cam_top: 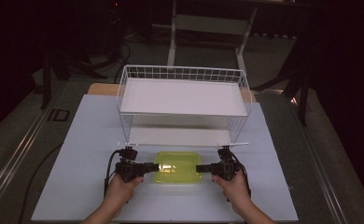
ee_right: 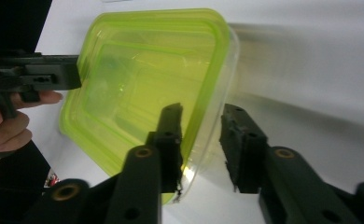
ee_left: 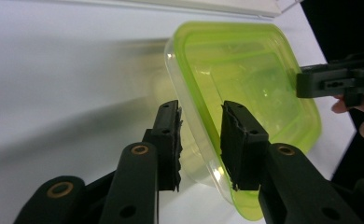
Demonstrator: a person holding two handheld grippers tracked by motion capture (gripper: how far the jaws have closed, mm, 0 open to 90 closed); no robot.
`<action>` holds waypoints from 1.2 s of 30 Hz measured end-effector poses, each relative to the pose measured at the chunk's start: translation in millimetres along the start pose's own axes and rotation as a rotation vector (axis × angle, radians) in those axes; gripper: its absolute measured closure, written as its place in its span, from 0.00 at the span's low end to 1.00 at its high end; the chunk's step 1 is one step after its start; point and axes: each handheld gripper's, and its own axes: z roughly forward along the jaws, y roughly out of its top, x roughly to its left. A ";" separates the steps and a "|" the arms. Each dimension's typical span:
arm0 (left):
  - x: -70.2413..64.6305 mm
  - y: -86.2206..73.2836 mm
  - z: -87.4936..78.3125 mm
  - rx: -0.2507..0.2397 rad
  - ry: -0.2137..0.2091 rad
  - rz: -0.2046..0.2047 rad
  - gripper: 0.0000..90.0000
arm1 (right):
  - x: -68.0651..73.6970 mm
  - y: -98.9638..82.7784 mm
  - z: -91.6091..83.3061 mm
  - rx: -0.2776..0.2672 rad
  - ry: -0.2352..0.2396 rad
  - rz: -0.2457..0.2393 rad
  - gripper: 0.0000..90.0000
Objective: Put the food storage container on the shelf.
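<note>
A clear plastic box with a yellow-green lid [cam_top: 176, 167] sits on the pale grey table [cam_top: 87, 140], just in front of a white two-tier wire shelf rack [cam_top: 182, 100]. The person's hands come in from the near edge, one at each short end of the box. The left gripper [ee_left: 199, 135] straddles the lid's rim, one jaw outside the clear wall and one over the lid, with a sliver of gap showing, so not yet pinching. The right gripper [ee_right: 201, 140] straddles the opposite rim the same way, its outer jaw standing clear of the wall.
</note>
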 end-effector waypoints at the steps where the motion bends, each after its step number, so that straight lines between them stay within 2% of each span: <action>1: -0.5 0.0 0.5 0.006 0.001 0.003 0.78 | 2.2 -0.2 0.3 0.001 -0.005 -0.005 0.80; 2: -2.4 0.0 1.9 0.018 0.004 0.009 0.79 | 3.3 -0.4 0.7 -0.002 -0.013 -0.014 0.81; 7: -5.6 -2.5 1.8 0.009 0.014 -0.012 0.81 | 6.2 -3.2 0.4 -0.014 -0.022 -0.028 0.82; 12: -11.7 -4.2 -0.5 0.006 0.041 0.016 0.82 | 8.3 -6.6 -1.5 -0.018 -0.020 -0.037 0.83; 24: -19.7 -9.8 -5.0 -0.006 0.061 0.027 0.86 | 15.4 -15.6 -5.5 -0.037 -0.042 -0.068 0.85; 28: -22.3 -10.5 -7.0 -0.006 0.067 0.019 0.87 | 17.3 -17.0 -6.7 -0.031 -0.040 -0.049 0.87; 30: -25.4 -10.5 -8.4 -0.012 0.088 0.033 0.89 | 18.8 -17.6 -7.7 -0.033 -0.038 -0.054 0.89; 32: -24.0 -9.4 -9.2 -0.014 0.070 0.020 0.89 | 23.0 -17.4 -10.2 -0.045 -0.048 -0.076 0.89; 36: -26.8 -3.8 -12.0 -0.035 0.071 0.027 0.89 | 26.3 -13.1 -14.6 -0.070 -0.056 -0.090 0.89</action>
